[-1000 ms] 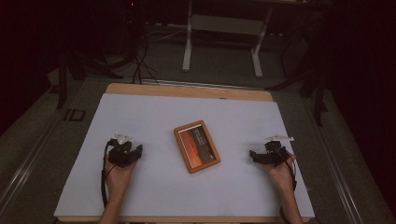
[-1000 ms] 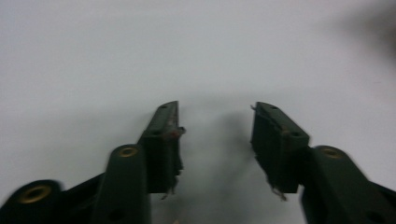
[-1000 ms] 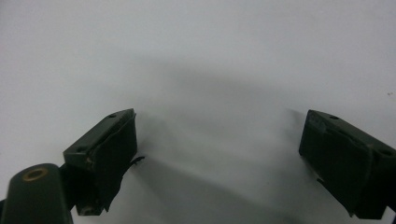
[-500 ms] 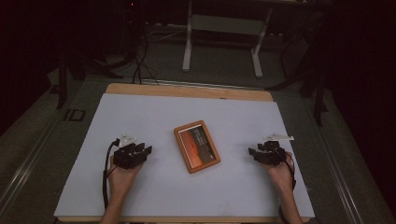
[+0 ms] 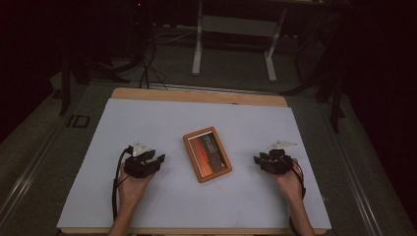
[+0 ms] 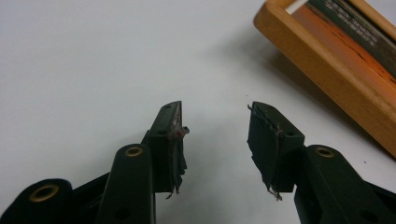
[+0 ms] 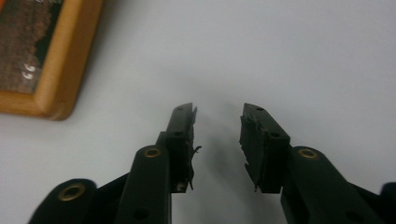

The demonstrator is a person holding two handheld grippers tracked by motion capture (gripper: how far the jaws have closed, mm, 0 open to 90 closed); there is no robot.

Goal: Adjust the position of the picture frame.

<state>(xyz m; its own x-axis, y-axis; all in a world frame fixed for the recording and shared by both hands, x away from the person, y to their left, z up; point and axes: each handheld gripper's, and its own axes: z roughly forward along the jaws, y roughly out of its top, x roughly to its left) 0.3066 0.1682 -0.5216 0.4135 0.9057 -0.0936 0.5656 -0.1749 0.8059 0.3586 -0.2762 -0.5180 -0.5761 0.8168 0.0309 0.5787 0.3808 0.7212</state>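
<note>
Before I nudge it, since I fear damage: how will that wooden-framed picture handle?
The wooden-framed picture looks rigid and lies flat on the white table, so it will probably slide, not tip. Its low edges may make gripping awkward; any glazing could be fragile.

Two forearms come in from the near edge, one at each side. The left hand (image 5: pixel 132 184) holds the left gripper (image 5: pixel 156 161) low over the table, pointing far and right; its jaws stand partly apart with nothing between them, having just been opening. The right hand (image 5: pixel 289 181) holds the right gripper (image 5: pixel 258 160) pointing left; its jaws have just been closing and are also partly apart, with nothing between them. A cable trails from each gripper along its wrist.
</note>
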